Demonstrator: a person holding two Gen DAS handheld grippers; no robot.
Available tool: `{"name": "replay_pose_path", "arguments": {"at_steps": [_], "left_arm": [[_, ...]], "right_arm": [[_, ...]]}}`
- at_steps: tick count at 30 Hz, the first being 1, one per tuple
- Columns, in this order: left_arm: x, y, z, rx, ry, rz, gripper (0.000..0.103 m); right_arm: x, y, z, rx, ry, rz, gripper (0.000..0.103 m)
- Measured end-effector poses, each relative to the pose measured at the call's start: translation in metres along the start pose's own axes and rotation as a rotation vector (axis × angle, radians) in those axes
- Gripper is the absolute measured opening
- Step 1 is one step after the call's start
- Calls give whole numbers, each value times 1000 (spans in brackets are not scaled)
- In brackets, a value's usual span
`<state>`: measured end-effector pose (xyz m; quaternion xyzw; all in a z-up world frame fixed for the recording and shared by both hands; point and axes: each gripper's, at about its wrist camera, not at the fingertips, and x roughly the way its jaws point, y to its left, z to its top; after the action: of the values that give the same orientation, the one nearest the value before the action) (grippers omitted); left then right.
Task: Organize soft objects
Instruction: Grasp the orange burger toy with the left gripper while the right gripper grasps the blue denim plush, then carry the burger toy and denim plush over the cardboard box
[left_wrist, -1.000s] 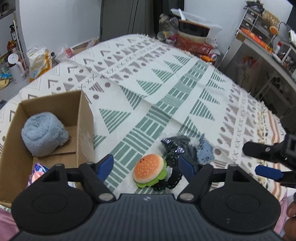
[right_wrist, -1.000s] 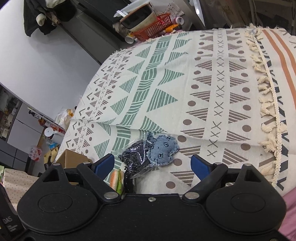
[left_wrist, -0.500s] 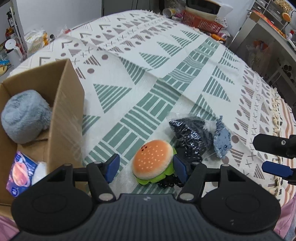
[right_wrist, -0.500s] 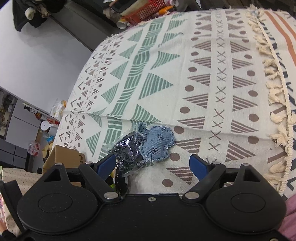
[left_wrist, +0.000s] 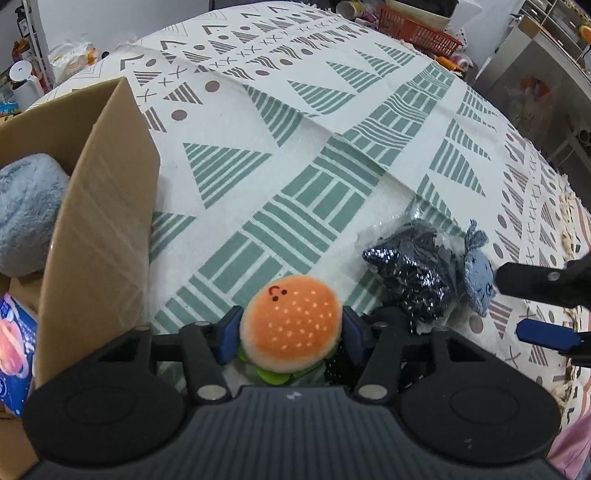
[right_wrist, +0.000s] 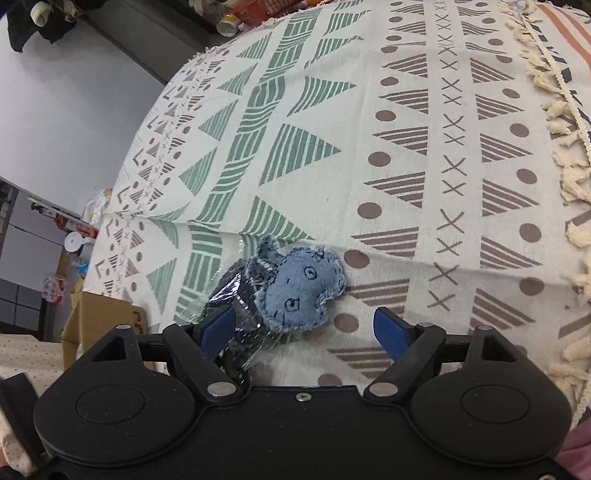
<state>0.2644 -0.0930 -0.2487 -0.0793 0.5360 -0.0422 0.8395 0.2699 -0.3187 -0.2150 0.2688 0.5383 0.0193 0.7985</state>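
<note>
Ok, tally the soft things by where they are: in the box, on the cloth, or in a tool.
In the cardboard box: 1, the grey fluffy bundle.
On the cloth: 1, the bagged denim toy.
In a tool: 1, the burger plush, between the left tool's pads.
Total: 3.

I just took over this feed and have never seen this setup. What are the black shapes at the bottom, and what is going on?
Each picture comes from a camera on a hand-held claw, looking out along its two blue-tipped fingers. In the left view, the left claw is closed around a burger toy on the patterned cloth, beside a cardboard box that holds a grey fluffy ball. In the right view, the right claw is open, next to a blue denim toy in clear wrapping.
</note>
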Motion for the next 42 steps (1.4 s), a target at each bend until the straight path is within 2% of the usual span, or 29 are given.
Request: {"name": "replay_pose_path", "arguments": {"at_steps": [2,5,11,13,16,21,29,42], "left_arm": [[-1,1,0,2,-3,-9,51],[-1,-1,0,14,-8,-10,49],[-4,-1,0,22,-22,-13,48],[-7,0,0,18,-29,-19,48],[-15,1,1,15,-48,-23,48],[-31,2,3,15,-79,-25,48],[-64,6,3,7,-139,-57,48],[-107,17,8,-14,-220,-87,48]], "right_arm": [[4,0,2,4,-1,-2,81],[11,0,4,1,1,-5,73],[21,0,3,-16,17,-29,43],[22,-1,2,-19,14,-38,27],[18,2,0,-41,-9,-40,20],[4,4,-6,-64,-39,-27,18],[-18,1,-14,-24,-83,-11,18],[-48,35,-38,-102,-177,5,18]]}}
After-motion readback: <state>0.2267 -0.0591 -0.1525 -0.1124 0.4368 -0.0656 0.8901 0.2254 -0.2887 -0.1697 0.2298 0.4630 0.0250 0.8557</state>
